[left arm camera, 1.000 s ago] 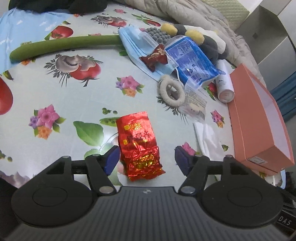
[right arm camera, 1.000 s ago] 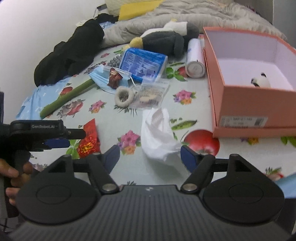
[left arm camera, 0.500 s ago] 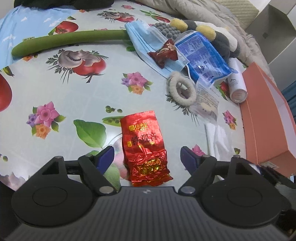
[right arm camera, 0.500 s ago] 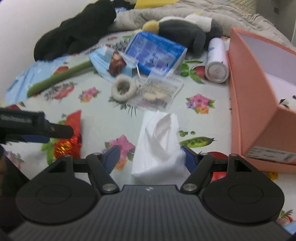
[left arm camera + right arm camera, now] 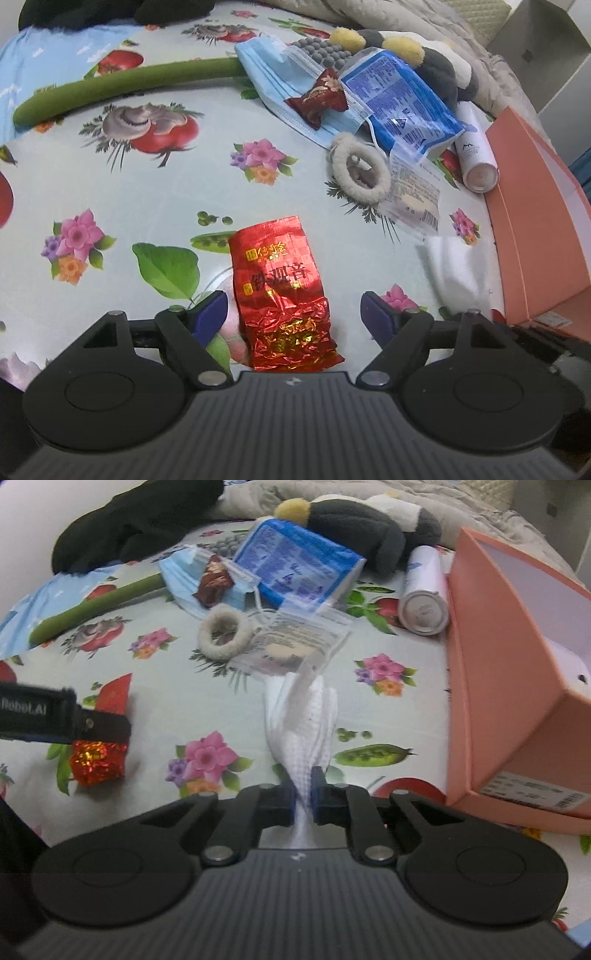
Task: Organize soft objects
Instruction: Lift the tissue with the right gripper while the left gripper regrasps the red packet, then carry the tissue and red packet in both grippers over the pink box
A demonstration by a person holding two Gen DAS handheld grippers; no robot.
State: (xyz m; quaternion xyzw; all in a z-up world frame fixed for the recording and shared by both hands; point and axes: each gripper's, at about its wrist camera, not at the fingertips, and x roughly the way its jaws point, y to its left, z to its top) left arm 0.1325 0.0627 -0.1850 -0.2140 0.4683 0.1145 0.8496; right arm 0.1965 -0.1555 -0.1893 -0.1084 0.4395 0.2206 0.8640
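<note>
Work surface: floral tablecloth (image 5: 155, 192), pale ground, printed with tomatoes, mushrooms, flowers, pea pods. Light blue cloth (image 5: 33, 74) at its far left corner. Beige quilted blanket (image 5: 443, 502) bunched along the far edge. White wall (image 5: 33, 520) at left in the right wrist view. Grey cabinet (image 5: 543, 48) behind, upper right. Even indoor light.

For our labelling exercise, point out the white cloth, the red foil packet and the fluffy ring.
white cloth (image 5: 303, 731), right wrist view, bunched middle.
red foil packet (image 5: 277, 284), left wrist view, printed face.
fluffy ring (image 5: 341, 171), left wrist view, left rim.
</note>
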